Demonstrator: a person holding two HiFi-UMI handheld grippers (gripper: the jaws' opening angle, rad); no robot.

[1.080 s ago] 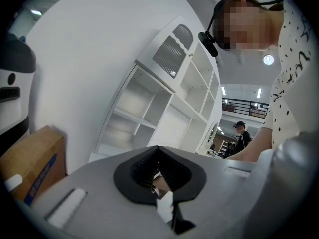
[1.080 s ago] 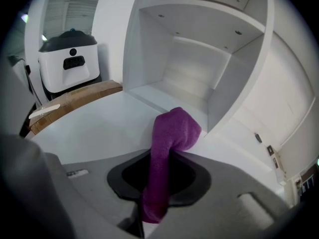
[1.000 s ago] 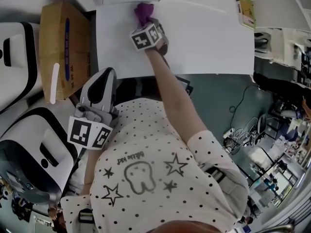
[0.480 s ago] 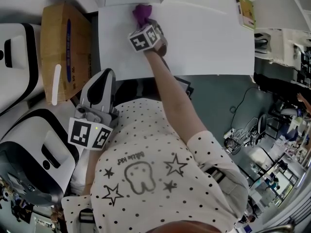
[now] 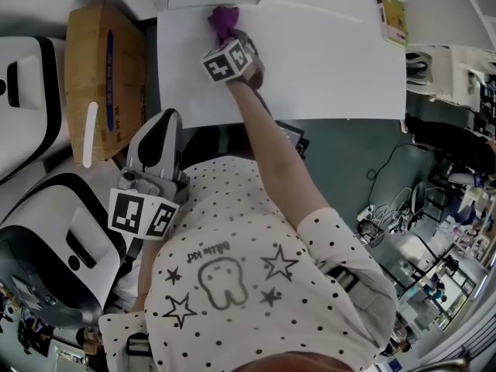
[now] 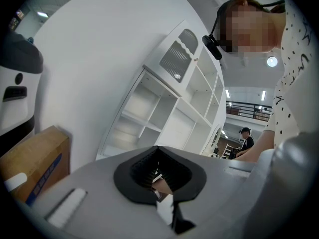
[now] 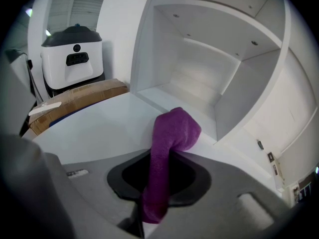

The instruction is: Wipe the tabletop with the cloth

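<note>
At the far edge of the desk (image 5: 333, 68), the right gripper (image 5: 230, 36) has its fingers pinched on the cloth (image 5: 222, 18); the left gripper (image 5: 164, 122) hangs closed and empty. We judge that pushing farther could drag the cloth over the edge or tug it loose.

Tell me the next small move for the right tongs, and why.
Probably sweep right along the far edge. The right tongs are shut on the purple terry cloth, whose folded end sits on the white tabletop at its far edge, toward the left corner and close to the white shelf unit. Most of the bare surface lies to the right and nearer the person.
</note>
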